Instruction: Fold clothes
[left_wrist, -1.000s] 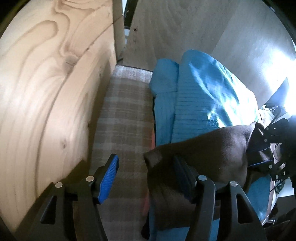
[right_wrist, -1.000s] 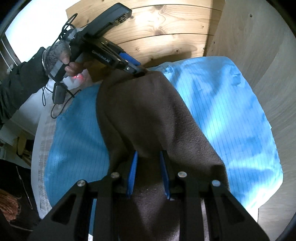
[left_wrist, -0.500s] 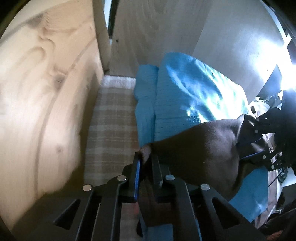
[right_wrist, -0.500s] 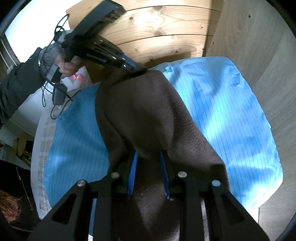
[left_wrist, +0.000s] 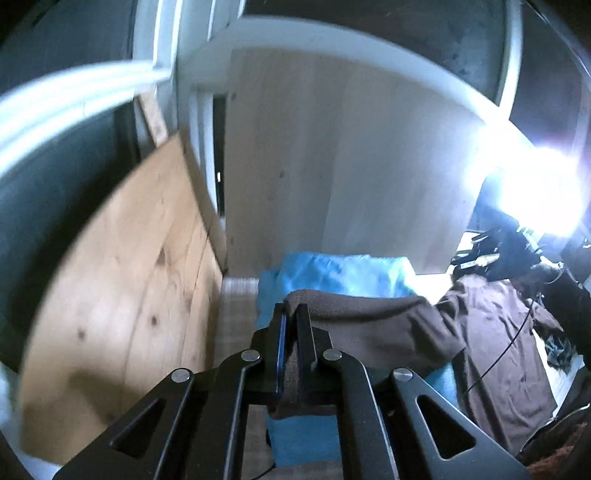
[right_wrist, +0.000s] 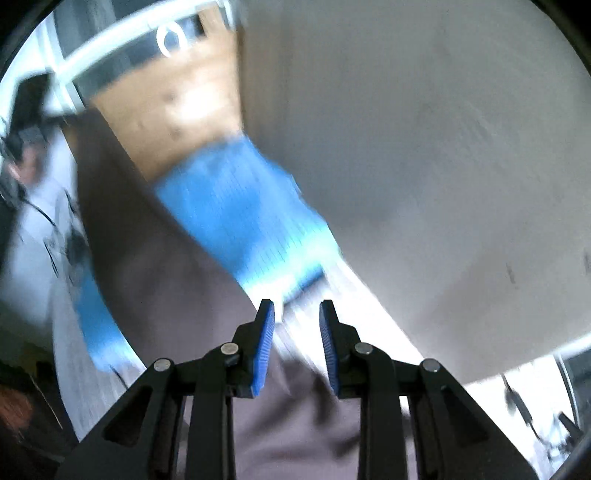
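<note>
Left wrist: left hand-held gripper (left_wrist: 290, 325) pinching brown garment (left_wrist: 373, 325) edge, wooden panel (left_wrist: 122, 295) beside.

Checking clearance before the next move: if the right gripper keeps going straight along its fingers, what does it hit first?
Likely the blue bedding, which lies just ahead of the open right gripper, with the pale panel beyond. Motion blur makes depth uncertain.

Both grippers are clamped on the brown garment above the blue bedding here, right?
Not quite. Only the left gripper is clamped on the brown garment above the blue bedding. The right wrist view shows the right gripper with jaws apart, gripping nothing.
</note>
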